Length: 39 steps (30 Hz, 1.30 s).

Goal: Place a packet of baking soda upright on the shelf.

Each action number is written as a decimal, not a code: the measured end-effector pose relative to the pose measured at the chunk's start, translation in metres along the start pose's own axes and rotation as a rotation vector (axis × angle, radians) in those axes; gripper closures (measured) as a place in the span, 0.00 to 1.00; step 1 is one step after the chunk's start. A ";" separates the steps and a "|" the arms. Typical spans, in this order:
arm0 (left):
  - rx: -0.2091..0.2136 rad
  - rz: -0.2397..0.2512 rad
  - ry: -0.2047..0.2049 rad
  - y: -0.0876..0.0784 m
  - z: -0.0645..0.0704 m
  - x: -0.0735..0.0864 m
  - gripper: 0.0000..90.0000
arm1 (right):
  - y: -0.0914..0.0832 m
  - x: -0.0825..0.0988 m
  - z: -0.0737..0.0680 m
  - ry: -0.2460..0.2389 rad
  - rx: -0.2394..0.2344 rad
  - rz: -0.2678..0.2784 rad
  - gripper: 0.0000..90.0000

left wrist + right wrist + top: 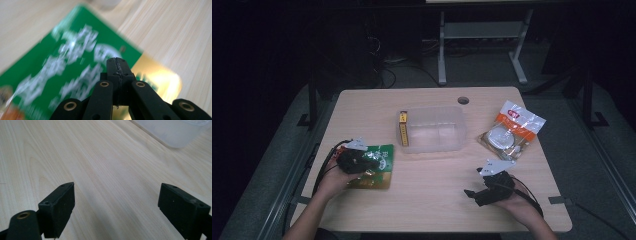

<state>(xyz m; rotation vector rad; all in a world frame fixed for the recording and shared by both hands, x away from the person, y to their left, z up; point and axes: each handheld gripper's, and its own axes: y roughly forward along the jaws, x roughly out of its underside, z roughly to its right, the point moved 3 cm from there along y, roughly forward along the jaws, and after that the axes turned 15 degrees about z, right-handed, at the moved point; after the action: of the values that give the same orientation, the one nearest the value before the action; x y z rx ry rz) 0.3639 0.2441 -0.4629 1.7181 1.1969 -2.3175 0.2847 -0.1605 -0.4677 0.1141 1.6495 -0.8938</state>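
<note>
While left tool [371,162] pinched together above green packet [379,156], right tool [472,192] apart over pale wood table [427,200].

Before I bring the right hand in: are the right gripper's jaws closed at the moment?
No. In the right gripper view the right gripper has its two black jaws standing wide apart, with bare wooden table between them.
</note>
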 end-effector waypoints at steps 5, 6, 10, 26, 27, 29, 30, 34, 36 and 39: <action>0.006 -0.045 0.035 0.024 0.005 -0.004 1.00 | 0.000 0.000 0.000 0.001 -0.002 0.002 0.15; 0.007 -0.062 0.041 0.026 0.005 -0.003 1.00 | 0.000 0.000 0.000 0.001 -0.001 0.001 0.15; 0.005 -0.063 0.038 0.031 0.006 0.000 1.00 | -0.001 0.000 0.000 0.002 -0.002 0.006 0.15; 0.101 -0.085 0.049 0.038 0.021 -0.002 1.00 | 0.000 0.000 0.000 -0.002 -0.004 0.001 0.15; 0.110 -0.080 0.047 0.039 0.024 -0.002 1.00 | 0.000 0.000 0.000 -0.002 -0.004 0.001 0.15; 0.137 -0.077 0.049 0.040 0.031 -0.002 1.00 | -0.001 0.000 0.000 0.001 -0.001 0.002 0.15; 0.145 -0.071 0.043 0.041 0.034 -0.002 1.00 | -0.001 0.000 0.000 0.002 0.001 0.005 0.15; 0.188 -0.078 0.067 0.047 0.048 -0.004 1.00 | -0.001 -0.001 0.000 0.004 0.002 0.005 0.15; 0.200 -0.081 0.078 0.051 0.054 -0.006 1.00 | -0.001 -0.001 0.000 0.000 0.002 0.005 0.15; 0.229 -0.082 0.092 0.059 0.066 -0.009 1.00 | -0.001 -0.001 0.000 0.000 0.002 0.006 0.15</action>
<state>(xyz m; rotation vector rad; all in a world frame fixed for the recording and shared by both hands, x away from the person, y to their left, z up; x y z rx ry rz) 0.3400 0.1604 -0.4817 1.8998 1.0692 -2.5372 0.2842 -0.1606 -0.4663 0.1207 1.6474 -0.8911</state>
